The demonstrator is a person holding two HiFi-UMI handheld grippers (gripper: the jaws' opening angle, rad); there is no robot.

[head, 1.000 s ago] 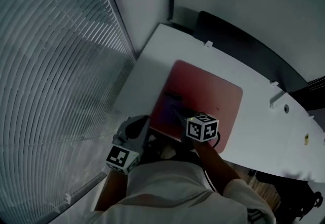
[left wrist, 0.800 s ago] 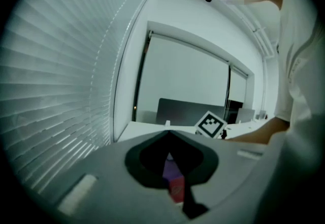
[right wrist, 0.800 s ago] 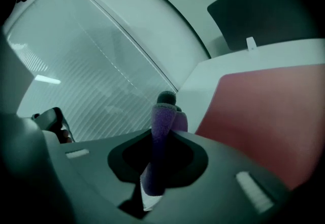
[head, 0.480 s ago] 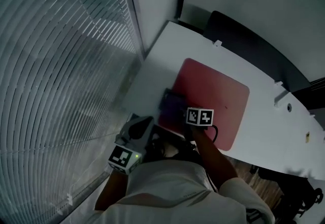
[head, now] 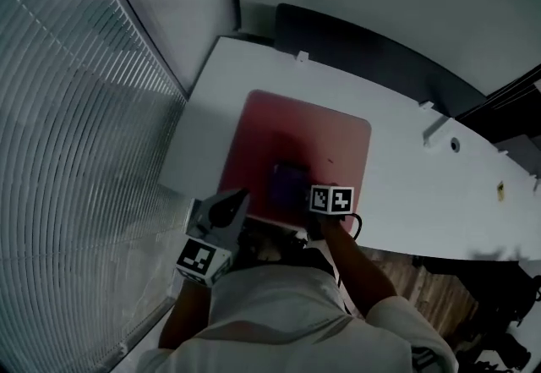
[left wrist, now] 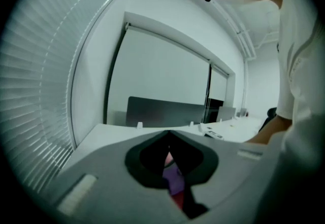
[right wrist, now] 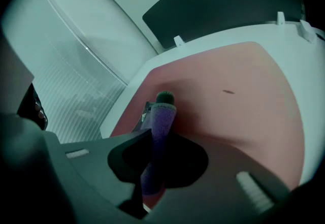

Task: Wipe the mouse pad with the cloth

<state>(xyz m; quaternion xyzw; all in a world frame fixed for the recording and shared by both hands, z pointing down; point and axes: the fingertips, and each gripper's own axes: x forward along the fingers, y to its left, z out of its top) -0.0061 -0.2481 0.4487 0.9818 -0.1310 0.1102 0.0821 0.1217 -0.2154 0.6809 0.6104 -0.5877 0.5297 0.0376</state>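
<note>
1. Mouse pad (head: 325, 139), red, lies flat on the white desk (head: 406, 185), with its near edge close to the desk's near edge. I am working on its near left part.
2. Right gripper (head: 297, 192) is clamped on the purple cloth (right wrist: 162, 119). The cloth stands between the jaws as a narrow folded strip, and its end is down on the pad.
3. Left gripper (left wrist: 169, 134) has its jaws closed together on nothing and hovers just beside the pad's near left corner. I judge it could pin that corner if the pad starts to slide.
4. To wipe well, I want the cloth's end flat on the surface under light pressure. The strokes should be long and overlapping, running toward the far right.
5. A small dark speck (right wrist: 228, 91) sits farther out on the pad, and I judge it deserves its own pass.
6. One risk is tilting too steeply, so that the jaw tips scrape the pad instead of the cloth.
</note>
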